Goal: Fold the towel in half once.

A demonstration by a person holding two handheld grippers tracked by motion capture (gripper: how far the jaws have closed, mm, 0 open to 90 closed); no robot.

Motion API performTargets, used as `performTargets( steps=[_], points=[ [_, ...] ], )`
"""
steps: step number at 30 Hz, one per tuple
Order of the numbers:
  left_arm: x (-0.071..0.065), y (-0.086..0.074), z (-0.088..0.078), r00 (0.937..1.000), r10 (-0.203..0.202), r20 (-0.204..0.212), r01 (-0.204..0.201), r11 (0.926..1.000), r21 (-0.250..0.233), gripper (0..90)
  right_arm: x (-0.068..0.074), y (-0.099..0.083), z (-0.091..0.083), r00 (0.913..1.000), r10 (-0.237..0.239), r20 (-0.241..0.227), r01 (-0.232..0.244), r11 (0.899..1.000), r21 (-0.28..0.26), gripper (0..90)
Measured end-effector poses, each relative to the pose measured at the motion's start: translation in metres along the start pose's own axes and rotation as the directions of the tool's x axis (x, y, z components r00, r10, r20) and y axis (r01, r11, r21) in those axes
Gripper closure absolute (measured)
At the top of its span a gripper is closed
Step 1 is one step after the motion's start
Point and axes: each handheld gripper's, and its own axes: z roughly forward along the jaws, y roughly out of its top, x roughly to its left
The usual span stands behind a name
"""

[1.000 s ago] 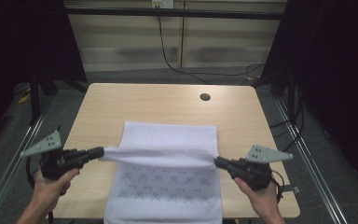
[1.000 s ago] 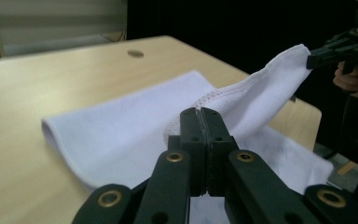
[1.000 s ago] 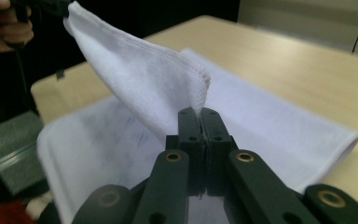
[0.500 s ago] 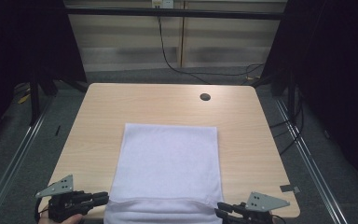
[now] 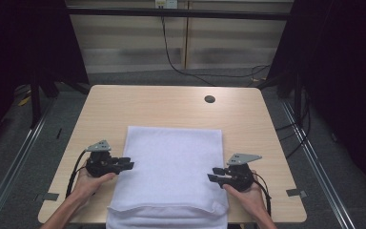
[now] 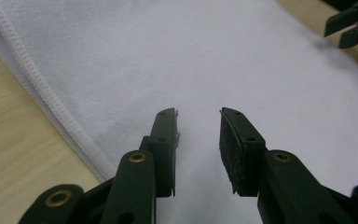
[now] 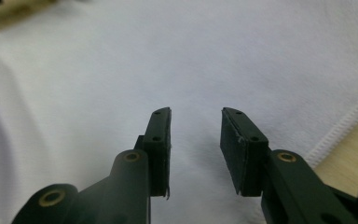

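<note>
Looking down from the high view, a white towel (image 5: 171, 171) lies folded on the table (image 5: 124, 105), its near fold draped over the table's front edge — so the job looks like towel folding, between one fold and the next. Left gripper (image 5: 124, 165) sits at the towel's left edge, about halfway up its length; right gripper (image 5: 215, 175) mirrors it at the towel's right edge. Both hands come in low from the near side, wrists level, tips pointing inward at the cloth. A small dark hole (image 5: 209, 99) sits beyond the towel's far edge.

Over to the left gripper view — the jaws stand a little apart, holding nothing, poised over the towel (image 6: 223, 65) just inside its stitched hem (image 6: 42, 93). The other gripper's tips (image 6: 352, 28) peek in across the cloth.

Right gripper view now: same story, jaws parted a moderate gap and empty, above the towel (image 7: 168, 60) with the hem (image 7: 345, 126) just to their right.

Next move, by my read: each gripper needs to drop to its side edge, pinch all layers together, then lift evenly so the fold stays square.
</note>
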Motion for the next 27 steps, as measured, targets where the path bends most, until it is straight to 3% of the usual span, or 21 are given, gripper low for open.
performTargets(
  steps=[2, 3, 7, 13, 17, 21, 27],
  points=[
    [0.004, -0.001, 0.011, 0.9996, 0.002, -0.029, -0.001, 0.9994, 0.034, 67.1, -0.003, -0.003, 0.008, 0.9992, -0.007, 0.039, 0.005, 0.999, 0.039, 61.9],
    [0.006, -0.003, 0.013, 0.9995, 0.005, -0.03, -0.005, 0.9997, 0.023, 68.5, -0.004, -0.006, 0.011, 0.9989, -0.004, 0.046, 0.002, 0.999, 0.047, 61.7],
    [-0.003, -0.01, 0.007, 0.999, 0.036, -0.025, -0.035, 0.9988, 0.033, 69.0, 0.002, -0.014, 0.005, 0.9979, -0.031, 0.058, 0.027, 0.998, 0.061, 60.6],
    [-0.024, -0.028, -0.005, 0.9975, 0.071, 0.002, -0.071, 0.9967, 0.039, 70.1, 0.011, -0.027, -0.007, 0.9983, -0.028, 0.05, 0.025, 0.998, 0.06, 60.3],
    [-0.027, -0.033, -0.009, 0.9989, 0.044, 0.017, -0.044, 0.9987, 0.027, 70.1, 0.017, -0.03, -0.01, 0.9983, -0.031, 0.048, 0.028, 0.997, 0.066, 60.1],
    [-0.032, -0.036, -0.011, 0.9989, 0.045, 0.016, -0.046, 0.9985, 0.031, 70.1, 0.021, -0.033, -0.013, 0.9981, -0.04, 0.047, 0.037, 0.997, 0.071, 60.1],
    [-0.046, -0.046, -0.02, 0.9961, 0.085, 0.026, -0.086, 0.9952, 0.047, 67.8, 0.03, -0.039, -0.02, 0.9994, -0.023, 0.026, 0.021, 0.996, 0.085, 60.2]
  ],
)
